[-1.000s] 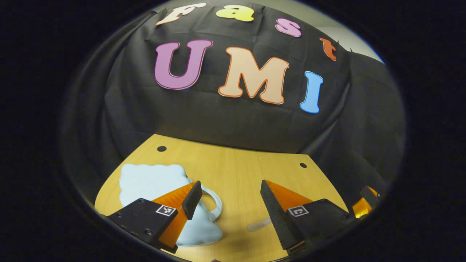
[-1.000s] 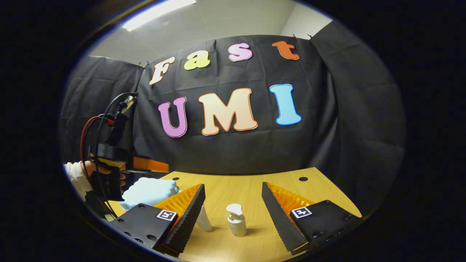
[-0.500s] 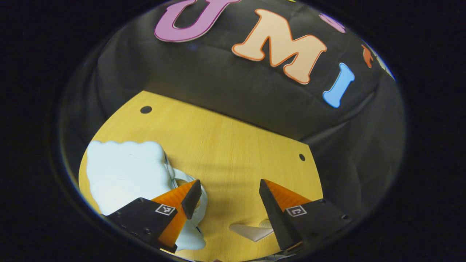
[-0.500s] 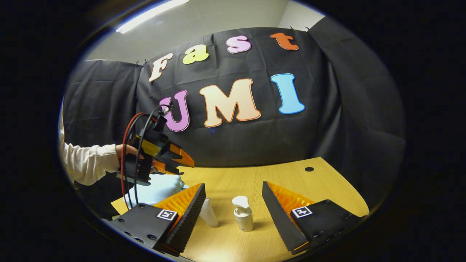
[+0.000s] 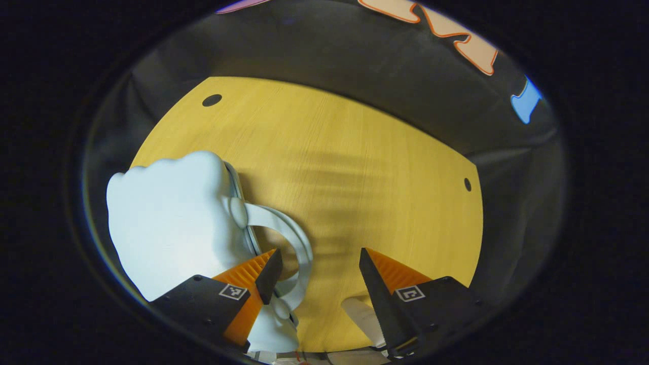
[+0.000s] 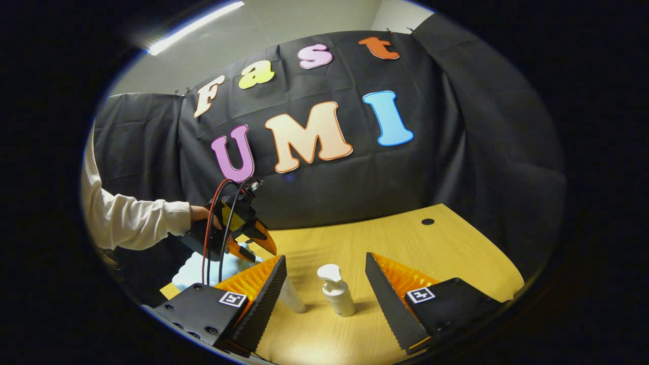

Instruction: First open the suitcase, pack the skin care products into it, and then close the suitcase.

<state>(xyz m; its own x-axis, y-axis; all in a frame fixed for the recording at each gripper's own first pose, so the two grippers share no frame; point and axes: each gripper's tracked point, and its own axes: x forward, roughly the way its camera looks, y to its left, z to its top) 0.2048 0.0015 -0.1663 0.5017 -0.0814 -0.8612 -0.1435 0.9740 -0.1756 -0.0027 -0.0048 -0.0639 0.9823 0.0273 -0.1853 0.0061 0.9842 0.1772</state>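
Both my tongs stand agape and hold nothing. My left gripper (image 5: 314, 276) tilts down over the wooden table (image 5: 355, 167), its fingers spread wide. At about eight o'clock from its tips lies the pale blue suitcase (image 5: 172, 223), lid down and closed, its looped handle (image 5: 289, 243) curving out toward the gap between my fingers; the left finger's tip overlaps that loop, though I cannot tell whether it touches it. Just at five o'clock, tucked against the right finger, a white tube (image 5: 362, 317) lies on the wood, partly hidden. Farther off, at eleven and at three o'clock, small dark holes mark the tabletop near its edge, and the black cloth wall rises behind.

My right gripper (image 6: 324, 284) hovers low over the same table (image 6: 405, 243), jaws well apart. Between the fingers, a little past the tips, a small white pump bottle (image 6: 337, 291) stands upright. Just beside it at nine o'clock the white tube (image 6: 293, 300) leans, its near part hidden behind my left finger. Beyond, at ten o'clock, I see my other gripper (image 6: 253, 242) pointing down over the suitcase (image 6: 200, 268), with red and black cables looping from it, held by my hand (image 6: 200, 215) in a cream sleeve (image 6: 132, 223). Behind everything hangs the black cloth, with a strip of ceiling light above at eleven o'clock.
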